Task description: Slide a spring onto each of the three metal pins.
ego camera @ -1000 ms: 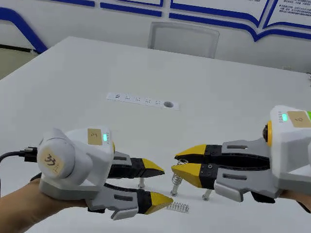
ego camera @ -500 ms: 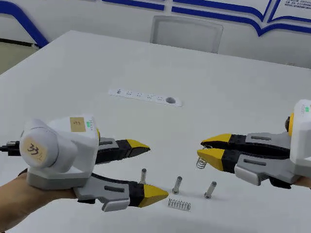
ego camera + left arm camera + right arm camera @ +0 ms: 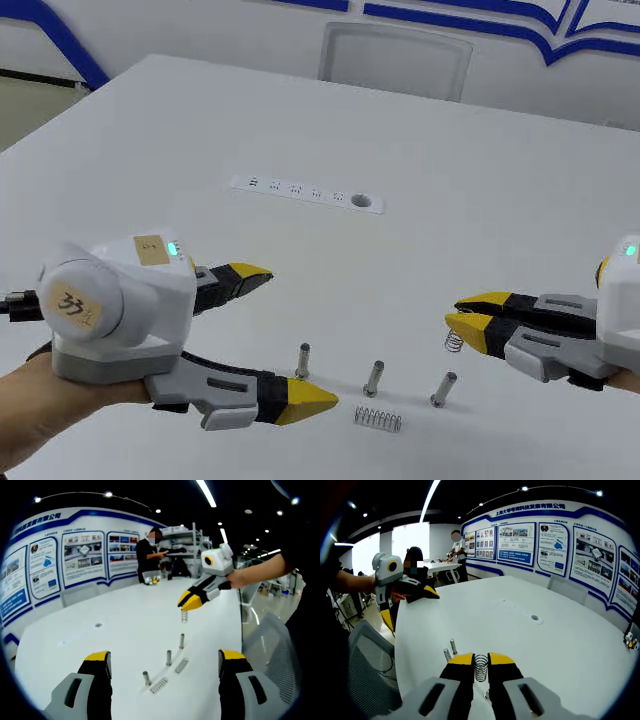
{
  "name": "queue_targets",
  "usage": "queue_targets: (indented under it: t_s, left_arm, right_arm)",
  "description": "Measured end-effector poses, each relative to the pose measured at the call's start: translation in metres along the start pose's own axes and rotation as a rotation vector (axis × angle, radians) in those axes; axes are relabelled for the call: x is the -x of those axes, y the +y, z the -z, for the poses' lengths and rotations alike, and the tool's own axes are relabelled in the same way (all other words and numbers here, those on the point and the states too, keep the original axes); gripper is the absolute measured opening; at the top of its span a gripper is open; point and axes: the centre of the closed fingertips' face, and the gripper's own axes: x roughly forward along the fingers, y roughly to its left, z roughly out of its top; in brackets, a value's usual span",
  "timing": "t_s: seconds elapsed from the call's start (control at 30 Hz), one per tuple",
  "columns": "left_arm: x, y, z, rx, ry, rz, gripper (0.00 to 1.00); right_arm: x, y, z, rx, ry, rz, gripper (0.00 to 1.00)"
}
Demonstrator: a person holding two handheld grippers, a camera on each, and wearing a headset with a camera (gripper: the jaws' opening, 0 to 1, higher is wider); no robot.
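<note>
Three short metal pins stand upright in a row on the white table: the left pin point(image 3: 302, 358), the middle pin point(image 3: 374, 377) and the right pin point(image 3: 443, 388). All three are bare. One loose spring point(image 3: 378, 419) lies flat just in front of the middle pin. My right gripper point(image 3: 467, 313) hovers above and right of the right pin, shut on a small spring point(image 3: 453, 340) that hangs from its tips; the spring point(image 3: 480, 667) sits between the yellow jaws. My left gripper point(image 3: 283, 335) is open wide, left of the pins. Two springs point(image 3: 159, 685) point(image 3: 181, 665) lie beside the pins point(image 3: 169, 657).
A white power strip point(image 3: 305, 192) lies across the middle of the table. A grey chair point(image 3: 395, 60) stands at the far edge. People stand at another table in the background point(image 3: 150, 555). The table's near edge runs close below the pins.
My right gripper has carried its spring rightward, away from above the middle pin. My left gripper has drawn back to the left and its jaws stand wider apart.
</note>
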Motion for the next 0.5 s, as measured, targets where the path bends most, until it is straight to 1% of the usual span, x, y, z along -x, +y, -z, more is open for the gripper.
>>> queue_targets:
  t_s: [0.17, 0.23, 0.4, 0.5]
  left_arm:
    - [0.001, 0.0, 0.005, 0.006, 0.019, -0.007, 0.96]
    - [0.001, 0.001, 0.008, 0.012, 0.027, -0.011, 1.0]
    - [0.002, 0.005, 0.014, 0.023, 0.043, -0.031, 1.0]
    - [0.003, 0.006, 0.016, 0.036, 0.045, -0.033, 1.0]
  right_arm:
    - [-0.004, -0.008, 0.016, -0.045, 0.02, 0.021, 0.1]
    - [-0.006, -0.01, 0.023, -0.047, 0.029, 0.03, 0.1]
    - [-0.011, -0.016, 0.036, -0.066, 0.042, 0.042, 0.1]
    - [-0.014, -0.022, 0.043, -0.088, 0.05, 0.049, 0.1]
